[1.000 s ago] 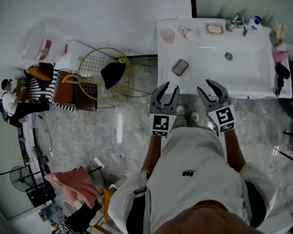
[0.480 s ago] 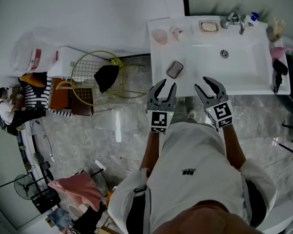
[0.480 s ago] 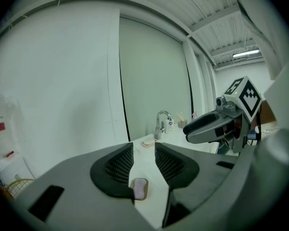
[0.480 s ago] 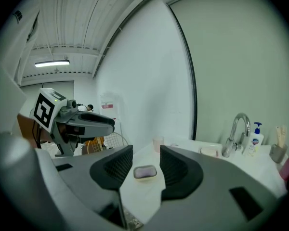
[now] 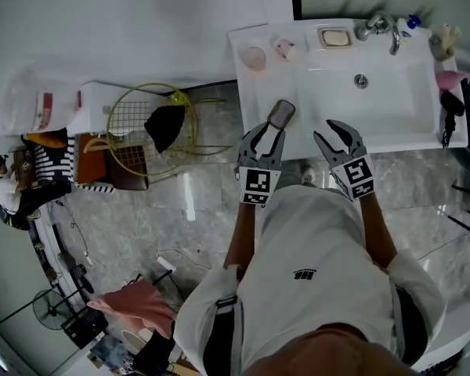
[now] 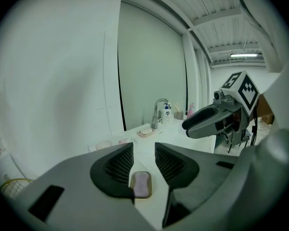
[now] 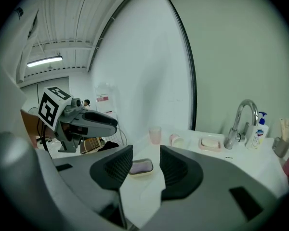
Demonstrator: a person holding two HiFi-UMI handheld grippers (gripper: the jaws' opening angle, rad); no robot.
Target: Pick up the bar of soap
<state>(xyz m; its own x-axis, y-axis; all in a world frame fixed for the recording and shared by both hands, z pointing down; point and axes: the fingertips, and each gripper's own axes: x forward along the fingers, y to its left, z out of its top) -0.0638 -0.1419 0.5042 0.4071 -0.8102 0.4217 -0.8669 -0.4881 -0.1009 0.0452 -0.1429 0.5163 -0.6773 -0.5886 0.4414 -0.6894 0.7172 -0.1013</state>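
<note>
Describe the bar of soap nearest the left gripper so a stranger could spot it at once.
Find the white sink counter. On its flat left part, near the front edge just ahead of the open left gripper, a mauve bar of soap lies in a brownish dish. The other soap is pale, in a pink dish back beside the faucet.

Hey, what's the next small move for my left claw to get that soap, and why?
Probably ease the left claw forward and down until its open jaws straddle the bar of soap. The soap lies just ahead of the tips, lined up with the gap between them, but not yet inside it.
</note>
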